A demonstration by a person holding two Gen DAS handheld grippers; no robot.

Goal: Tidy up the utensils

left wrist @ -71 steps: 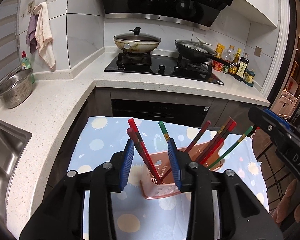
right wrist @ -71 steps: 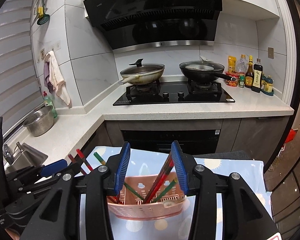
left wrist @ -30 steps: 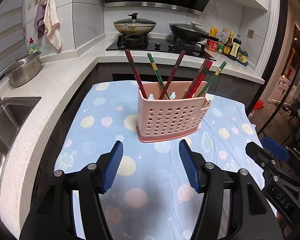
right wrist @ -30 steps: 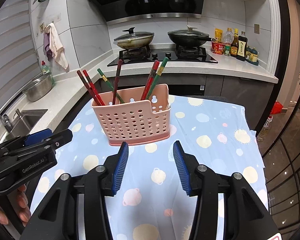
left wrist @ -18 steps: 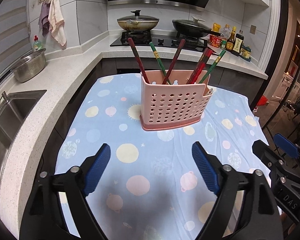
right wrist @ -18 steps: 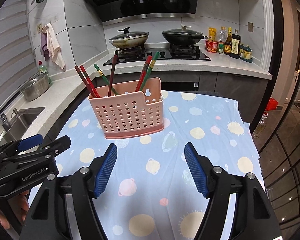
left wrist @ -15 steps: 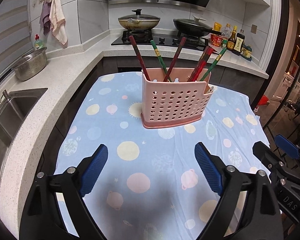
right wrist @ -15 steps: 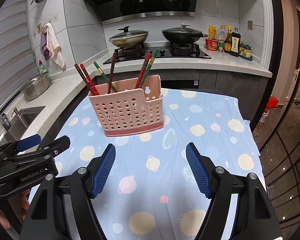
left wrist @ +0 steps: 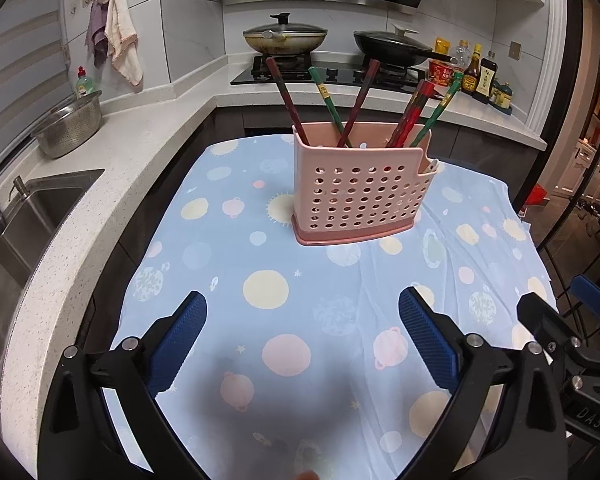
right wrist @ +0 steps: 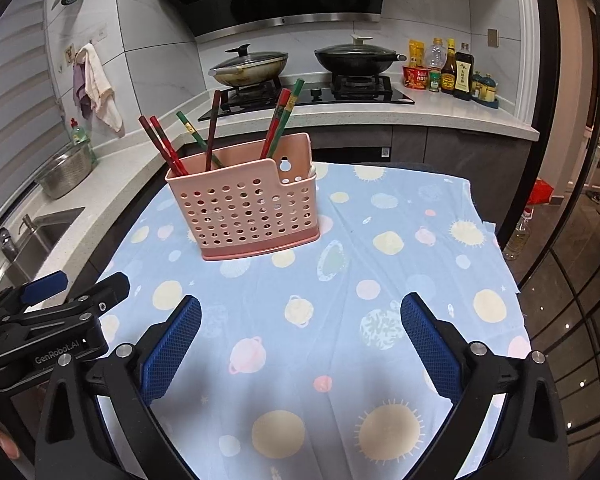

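From your left wrist, your left tool (left wrist: 302, 304) is spreading wide with nothing between its pads, well short of the pink basket (left wrist: 360, 196) standing upright on the bench (left wrist: 228, 264).

From your right wrist, your right tool (right wrist: 300, 308) is also spreading wide, empty. The chopsticks (right wrist: 276, 124) stand in the basket; none lie loose, so the job looks finished.
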